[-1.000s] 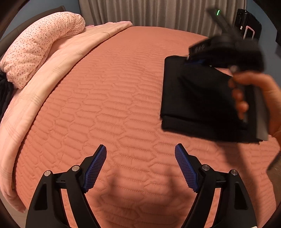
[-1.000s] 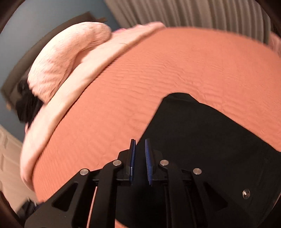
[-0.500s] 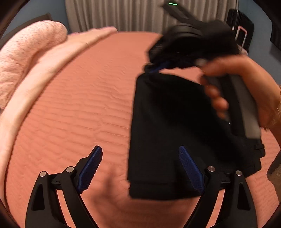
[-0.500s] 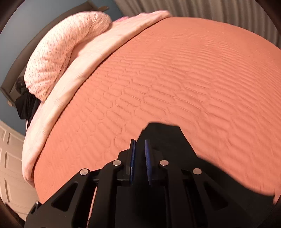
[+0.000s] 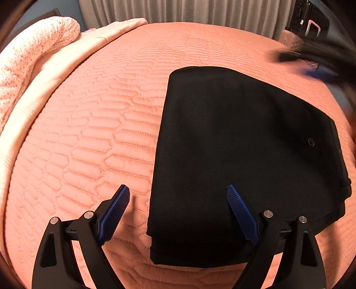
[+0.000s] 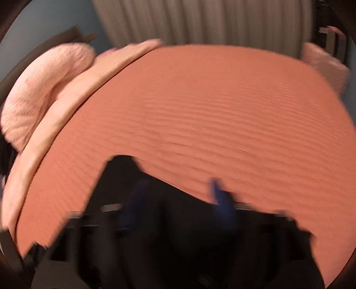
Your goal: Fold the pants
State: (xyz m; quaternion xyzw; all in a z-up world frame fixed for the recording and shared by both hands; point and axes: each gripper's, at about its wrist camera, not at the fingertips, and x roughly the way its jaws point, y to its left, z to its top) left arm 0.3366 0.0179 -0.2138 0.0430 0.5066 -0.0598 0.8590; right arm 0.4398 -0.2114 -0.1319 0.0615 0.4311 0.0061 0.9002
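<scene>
Black pants (image 5: 240,155) lie folded into a flat rectangle on the orange quilted bedspread (image 5: 89,137), button showing near their right edge. Left gripper (image 5: 178,200) hangs over the near left corner of the pants, jaws spread wide, nothing between the pads touching them: left blue pad sits above bare bedspread just left of the pants' edge, right blue pad above the black fabric. Released, not gripping. Folded edge of the pants runs between the two fingers toward the far side. Right gripper (image 6: 175,195) is heavily blurred in its own view; jaws have just been opening and now stand wide apart, blue pads faintly visible, pants corner (image 6: 124,169) ahead and below, no longer pinched. In left wrist view it shows only as a dark smear at far right, above and beyond the pants. Pale pink blanket (image 5: 51,73) and speckled pillow (image 5: 26,55) are far left of left gripper; grey curtain (image 5: 200,11) straight ahead beyond the bed
</scene>
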